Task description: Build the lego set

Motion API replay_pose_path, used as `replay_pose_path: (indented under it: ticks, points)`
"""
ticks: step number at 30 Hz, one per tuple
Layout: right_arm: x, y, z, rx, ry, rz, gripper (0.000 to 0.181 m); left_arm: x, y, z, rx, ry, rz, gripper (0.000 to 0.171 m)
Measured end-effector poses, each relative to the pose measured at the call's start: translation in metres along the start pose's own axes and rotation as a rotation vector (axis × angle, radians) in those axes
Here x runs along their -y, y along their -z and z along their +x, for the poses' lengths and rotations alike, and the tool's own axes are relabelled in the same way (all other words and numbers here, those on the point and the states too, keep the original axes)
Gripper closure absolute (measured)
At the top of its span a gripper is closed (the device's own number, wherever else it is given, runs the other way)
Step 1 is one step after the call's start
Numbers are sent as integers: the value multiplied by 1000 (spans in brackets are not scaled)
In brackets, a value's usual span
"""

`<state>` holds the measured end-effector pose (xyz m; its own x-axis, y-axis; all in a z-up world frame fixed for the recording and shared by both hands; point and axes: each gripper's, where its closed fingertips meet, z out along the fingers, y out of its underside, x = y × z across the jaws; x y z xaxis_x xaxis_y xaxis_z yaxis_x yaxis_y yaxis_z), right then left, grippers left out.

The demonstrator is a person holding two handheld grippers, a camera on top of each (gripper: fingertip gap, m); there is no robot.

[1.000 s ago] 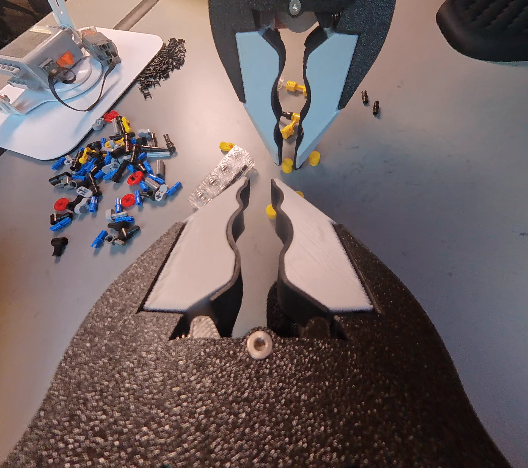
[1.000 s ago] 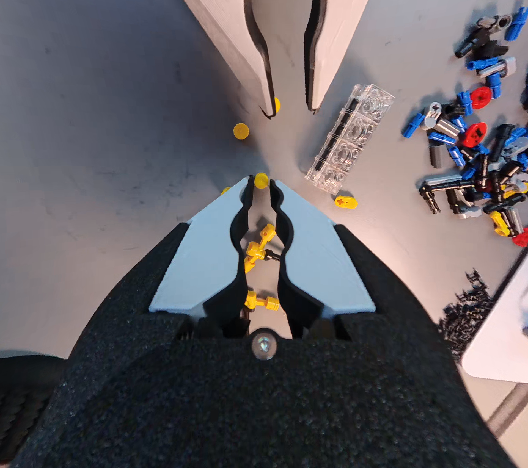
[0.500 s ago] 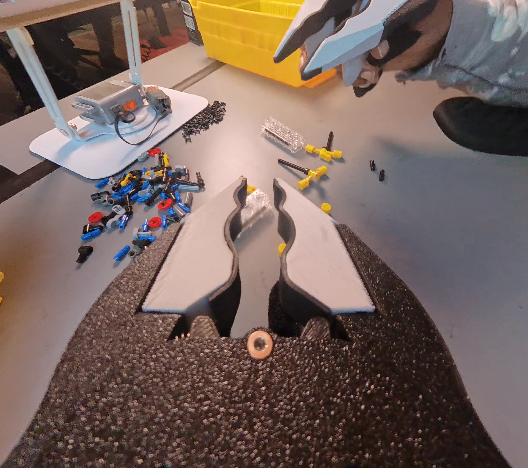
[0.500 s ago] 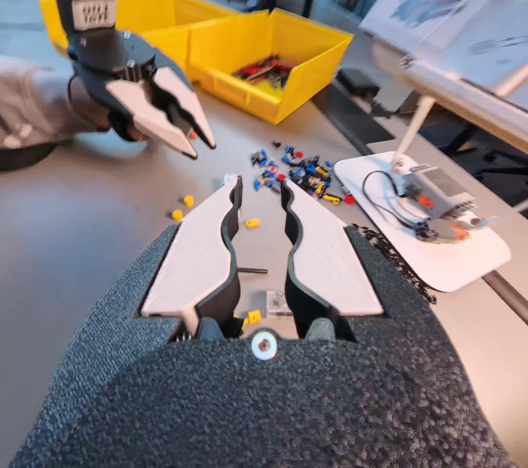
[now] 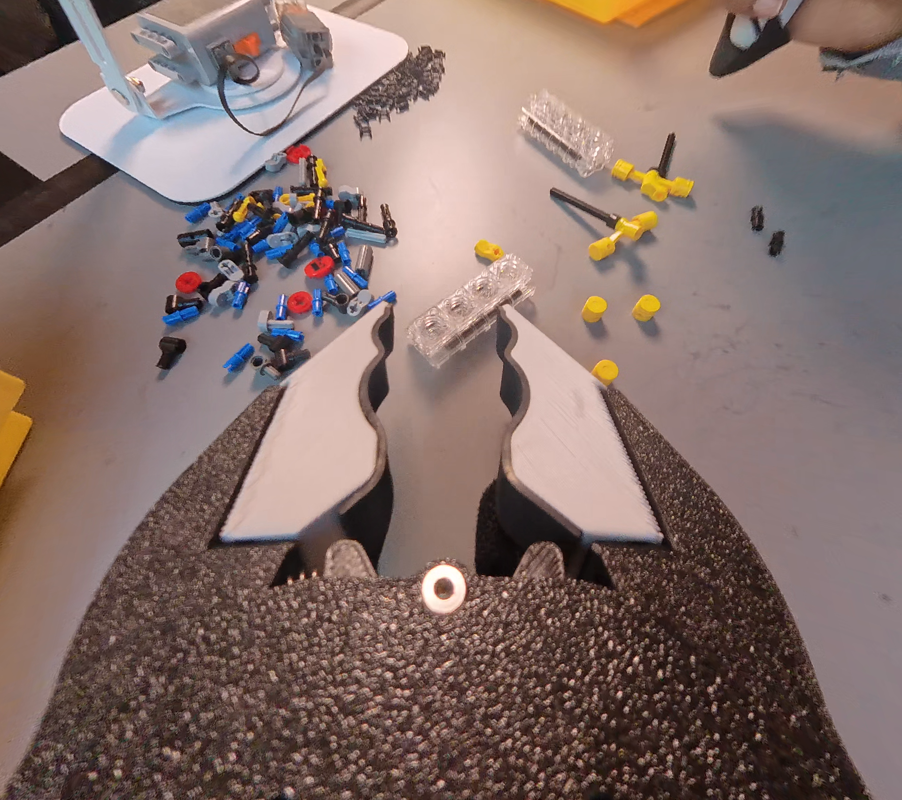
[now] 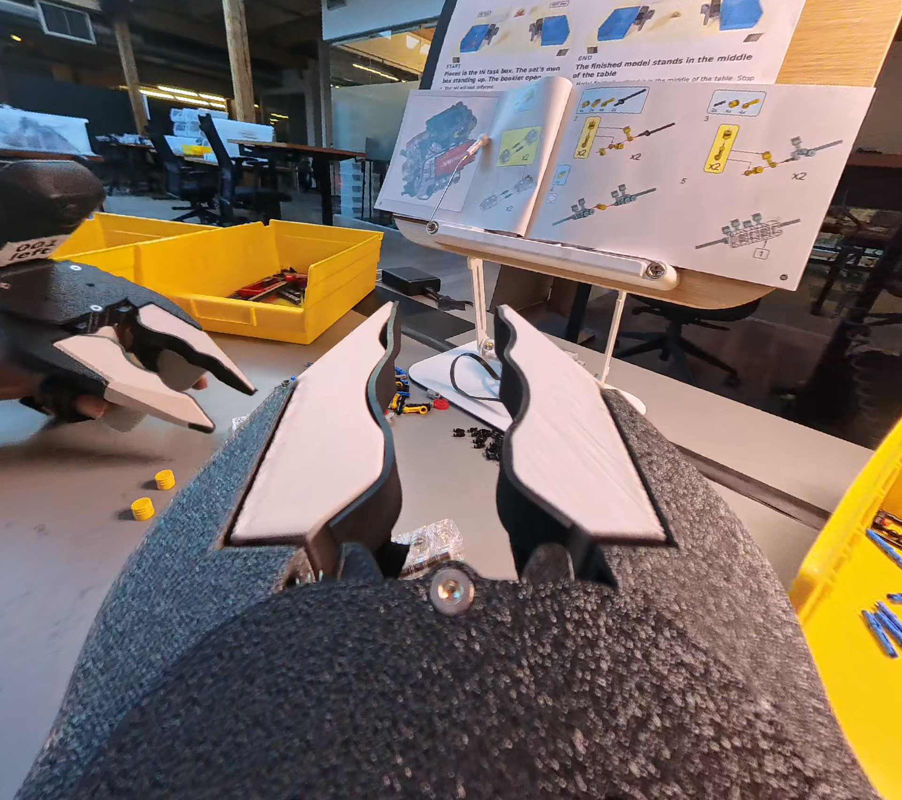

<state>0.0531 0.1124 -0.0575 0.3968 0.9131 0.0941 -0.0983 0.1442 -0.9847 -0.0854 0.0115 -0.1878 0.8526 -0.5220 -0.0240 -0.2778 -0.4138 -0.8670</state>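
Note:
My left gripper [image 5: 446, 313] is open and empty, low over the grey table [image 5: 732, 435]. A clear studded brick [image 5: 471, 313] lies just ahead, between its fingertips, untouched as far as I can tell. A second clear brick [image 5: 566, 132] and two yellow-and-black axle assemblies [image 5: 649, 181] lie farther off. Three yellow bushes [image 5: 594, 308] sit to the right. My right gripper [image 6: 446, 310] is open and empty, raised above the table and facing an open booklet [image 6: 610, 161] on a stand. A clear brick [image 6: 434, 537] shows below its jaws. The left gripper [image 6: 232, 410] appears at its left.
A pile of small blue, black, red and grey parts [image 5: 288, 249] and a heap of black pins [image 5: 400, 93] lie left of centre. A grey motor unit [image 5: 210, 30] sits on the white stand base [image 5: 341, 59]. Yellow bins [image 6: 244, 269] stand behind; another bin [image 6: 854, 581] is at the right. My right fingertips sit around 20 centimetres from my left ones. Left tips and right tips are each some 25 centimetres from the grey motor unit [image 5: 210, 30].
Both grippers have opened wider. The left one has come down towards the near clear brick. The right one has lifted and tilted up towards the booklet stand.

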Motion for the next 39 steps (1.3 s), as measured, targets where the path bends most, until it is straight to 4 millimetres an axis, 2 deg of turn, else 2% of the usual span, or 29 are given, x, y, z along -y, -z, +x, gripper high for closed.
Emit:
replay_pose_path:
  ticks: [4,6,13,18,21,26,29,33,39]
  points:
    - [-5,-3,-8,20,17,-19,143,-15,-18,-5,-72,-91,-128,130]
    - [-5,-2,-9,18,40,-23,144,-15,-20,0,-124,-113,-138,142]
    - [-11,0,5,-16,17,-43,145,-29,6,-2,-144,-152,-140,145]
    - [-17,0,8,-24,-5,-59,145,-30,14,-5,-115,-147,-127,143]
    - [-19,-1,6,-18,1,-71,143,-19,20,-5,-118,-90,-56,139]
    - [-22,-2,9,-30,-1,-88,139,29,39,-23,16,-13,232,132]
    - [-23,-2,10,-39,-3,-90,137,49,51,-33,91,42,369,124]
    - [-24,-3,7,-35,9,-94,137,64,64,-40,151,99,482,109]
    - [-27,-6,1,-29,28,-106,137,67,67,-41,189,105,499,108]
